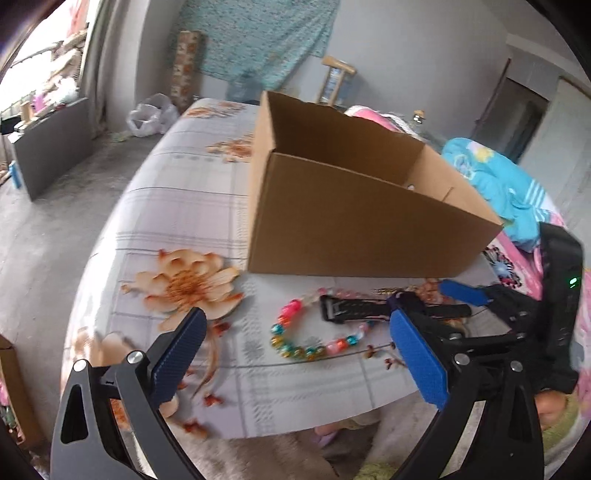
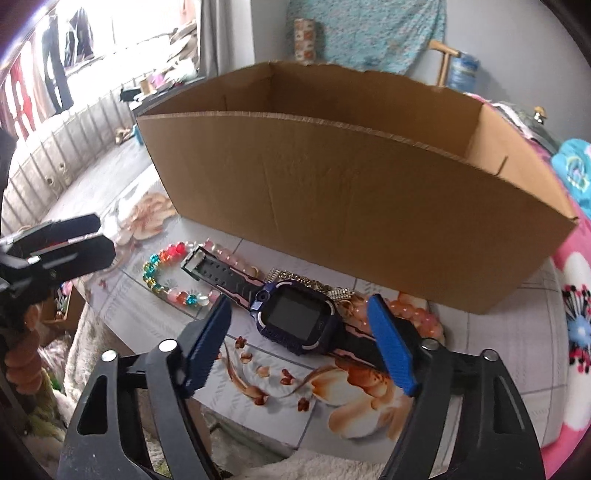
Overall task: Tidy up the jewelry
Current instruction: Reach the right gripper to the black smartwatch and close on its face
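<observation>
Two grippers hang over the near edge of a floral-clothed table (image 2: 517,332). Nearest, the right gripper (image 2: 301,330) has its blue fingers spread to either side of a dark smartwatch (image 2: 295,317), not pressing it. The left gripper (image 1: 295,354) is wide apart above a multicoloured bead bracelet (image 1: 314,343), holding nothing. Beyond the watch, a gold chain (image 2: 314,286) and orange beads (image 2: 421,317) lie just before an open cardboard box (image 2: 351,206), which stands farther in from the edge.

Soft daylight from blown-out window (image 2: 122,33) upper left; slight motion blur, heavy fisheye bowing, dark vignetted corners.
</observation>
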Available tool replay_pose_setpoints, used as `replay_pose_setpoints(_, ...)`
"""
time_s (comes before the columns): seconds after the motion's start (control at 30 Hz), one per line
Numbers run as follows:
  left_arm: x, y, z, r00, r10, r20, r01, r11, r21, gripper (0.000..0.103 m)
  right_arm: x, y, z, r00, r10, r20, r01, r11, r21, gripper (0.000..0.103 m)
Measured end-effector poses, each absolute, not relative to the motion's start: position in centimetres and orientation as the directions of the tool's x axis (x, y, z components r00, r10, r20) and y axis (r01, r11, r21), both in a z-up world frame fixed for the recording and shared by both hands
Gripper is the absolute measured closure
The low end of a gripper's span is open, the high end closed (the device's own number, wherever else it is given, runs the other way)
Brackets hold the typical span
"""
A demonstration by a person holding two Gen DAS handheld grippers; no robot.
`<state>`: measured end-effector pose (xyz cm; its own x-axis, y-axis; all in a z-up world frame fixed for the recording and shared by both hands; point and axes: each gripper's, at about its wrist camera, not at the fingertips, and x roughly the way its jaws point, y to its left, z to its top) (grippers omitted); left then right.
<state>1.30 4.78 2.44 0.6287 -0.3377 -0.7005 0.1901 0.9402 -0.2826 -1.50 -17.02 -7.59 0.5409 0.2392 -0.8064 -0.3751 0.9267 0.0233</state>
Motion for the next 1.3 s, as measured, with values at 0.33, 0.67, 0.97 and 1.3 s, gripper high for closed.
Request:
replay_pose_setpoints(0.33, 3.6, 0.5, 1.5, 0.528, -0.452, -0.719, 0.314, 0.891, -0.329, 0.025, -1.2, -19.2, -10.0, 0.471, 0.266, -0.841, -0.329, 0.938, 0.113, 0.05)
replay_pose_setpoints(0.67, 7.0, -0.1, -0.7, 0.375, -0.497, -0.782, 0.222, 0.867, -0.445, 0.044, -2.4, -21.0, -10.0, 0.493, 0.319, -0.809, -0.33, 0.929, 0.166, 0.05)
replay_pose_setpoints(0.97, 8.3, 0.0, -1.4, 0.322, -0.539, -0.778, 0.179, 0.842, -0.509, 0.045, -2.8, -23.0, -9.8, 0.502, 0.351, -0.79, -0.317, 0.925, 0.209, 0.051)
replay_pose_setpoints(1.3, 8.1, 2.0, -0.6, 0.319, -0.736, -0.597, 0.153, 0.662, -0.734, 0.045, -3.0, -24.2, -9.4, 0.496, 0.374, -0.784, -0.311, 0.919, 0.242, 0.051)
